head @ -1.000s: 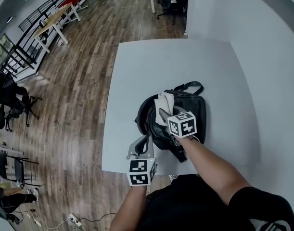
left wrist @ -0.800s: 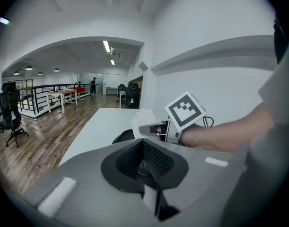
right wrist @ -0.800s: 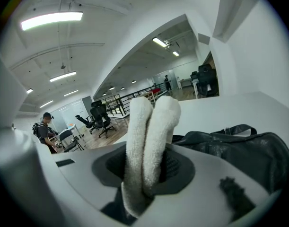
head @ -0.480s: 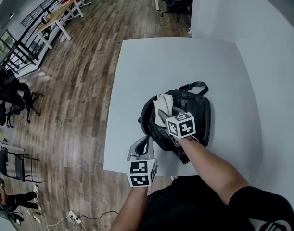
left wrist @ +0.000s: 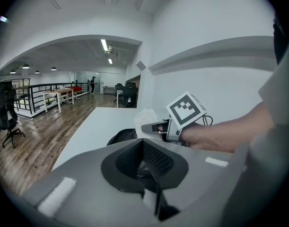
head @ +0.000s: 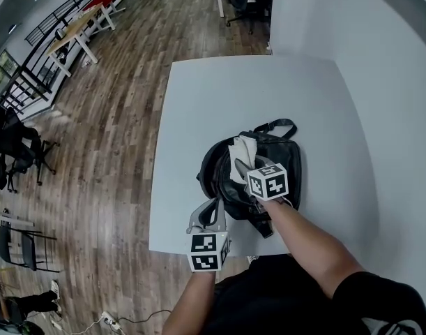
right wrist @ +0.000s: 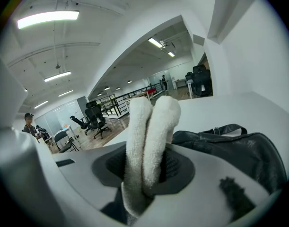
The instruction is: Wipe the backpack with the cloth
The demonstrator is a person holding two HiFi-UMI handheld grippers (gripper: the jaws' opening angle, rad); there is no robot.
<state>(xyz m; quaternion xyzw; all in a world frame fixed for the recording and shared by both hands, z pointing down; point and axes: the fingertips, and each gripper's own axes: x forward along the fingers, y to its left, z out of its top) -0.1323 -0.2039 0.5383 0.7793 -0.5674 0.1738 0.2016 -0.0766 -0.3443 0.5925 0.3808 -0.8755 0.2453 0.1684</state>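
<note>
White cloth (head: 242, 149) clamped in right gripper (head: 236, 165), pressed onto black backpack (head: 286, 151); left gripper (head: 207, 212) closed empty, held at backpack's 7 o'clock

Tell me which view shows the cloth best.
Right gripper view: the cloth fills the centre, folded, clamped by the right gripper. Head view shows a white patch over the backpack; left gripper view only a pale scrap past that gripper.
</note>
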